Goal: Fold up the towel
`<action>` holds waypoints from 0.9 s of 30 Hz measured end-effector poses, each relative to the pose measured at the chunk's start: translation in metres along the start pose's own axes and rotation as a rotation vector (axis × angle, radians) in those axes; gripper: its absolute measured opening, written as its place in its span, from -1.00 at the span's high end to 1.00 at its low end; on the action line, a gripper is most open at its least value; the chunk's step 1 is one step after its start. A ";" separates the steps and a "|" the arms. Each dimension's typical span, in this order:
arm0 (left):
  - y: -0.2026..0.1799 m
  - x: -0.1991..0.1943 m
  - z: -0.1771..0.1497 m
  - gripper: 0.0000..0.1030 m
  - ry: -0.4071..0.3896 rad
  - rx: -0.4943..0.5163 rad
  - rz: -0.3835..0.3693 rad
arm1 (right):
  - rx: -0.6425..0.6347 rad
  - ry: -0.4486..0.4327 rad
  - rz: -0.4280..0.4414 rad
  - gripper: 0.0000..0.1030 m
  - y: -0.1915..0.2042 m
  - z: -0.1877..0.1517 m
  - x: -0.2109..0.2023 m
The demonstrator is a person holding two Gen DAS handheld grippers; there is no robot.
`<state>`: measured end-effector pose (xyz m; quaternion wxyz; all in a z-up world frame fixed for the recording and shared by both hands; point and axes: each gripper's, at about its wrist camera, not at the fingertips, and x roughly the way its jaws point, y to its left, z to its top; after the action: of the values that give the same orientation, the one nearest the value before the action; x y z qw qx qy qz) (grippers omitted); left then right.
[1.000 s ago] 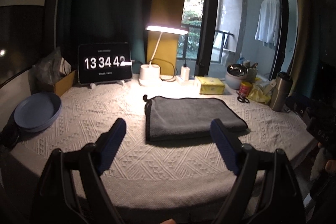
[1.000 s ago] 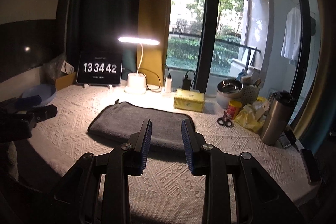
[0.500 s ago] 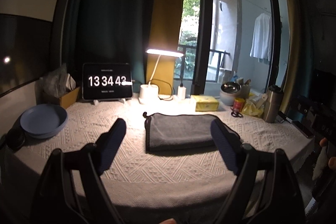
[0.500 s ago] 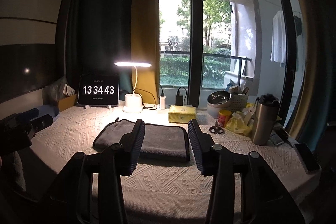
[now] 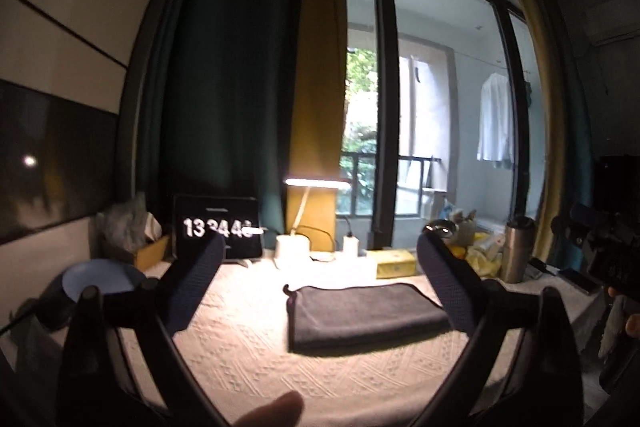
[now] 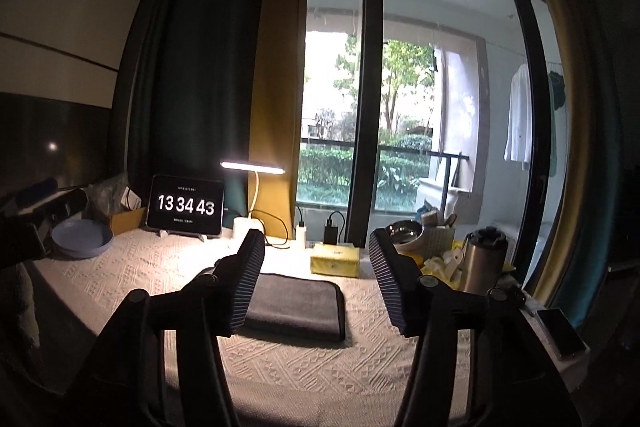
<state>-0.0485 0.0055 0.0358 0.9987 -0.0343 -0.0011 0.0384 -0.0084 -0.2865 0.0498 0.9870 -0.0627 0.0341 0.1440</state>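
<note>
A dark grey towel (image 5: 366,315) lies folded flat in a rectangle on the white knitted tablecloth (image 5: 240,359); it also shows in the right wrist view (image 6: 298,301). My left gripper (image 5: 320,271) is open and empty, raised well back from the table edge. My right gripper (image 6: 316,259) is open and empty too, held above and in front of the towel. Neither gripper touches the towel.
A tablet clock (image 6: 186,205), a lit desk lamp (image 6: 252,167) and a yellow tissue box (image 6: 335,259) stand behind the towel. A blue bowl (image 6: 82,238) is at the left. A steel flask (image 6: 482,259), metal bowl (image 6: 404,229) and phone (image 6: 560,333) are at the right.
Both grippers have pulled back and tilted up away from the table, so the towel looks smaller and lower. The right jaws have opened from nearly shut to wide. The towel has not moved.
</note>
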 end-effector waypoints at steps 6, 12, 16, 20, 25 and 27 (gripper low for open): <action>0.009 -0.006 0.006 -0.90 -0.030 -0.011 0.058 | -0.009 -0.023 -0.002 -0.16 0.004 0.002 -0.002; 0.014 -0.009 0.006 -0.90 -0.052 -0.019 0.067 | -0.022 -0.031 -0.001 -0.23 0.008 0.002 0.000; 0.014 -0.003 0.003 -0.90 -0.021 -0.025 0.063 | -0.024 -0.020 0.005 -0.23 0.010 0.001 0.005; 0.012 -0.002 0.002 -0.90 -0.010 -0.025 0.063 | -0.025 -0.009 0.007 -0.23 0.012 -0.001 0.007; 0.012 -0.002 0.000 -0.90 -0.005 -0.024 0.058 | -0.024 -0.001 -0.004 -0.23 0.009 -0.001 0.007; 0.011 -0.002 0.000 -0.90 -0.003 -0.023 0.058 | -0.021 0.000 -0.011 -0.23 0.008 -0.001 0.007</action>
<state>-0.0518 0.0164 0.0351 0.9967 -0.0459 -0.0021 0.0674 -0.0035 -0.2772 0.0475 0.9870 -0.0735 0.0322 0.1390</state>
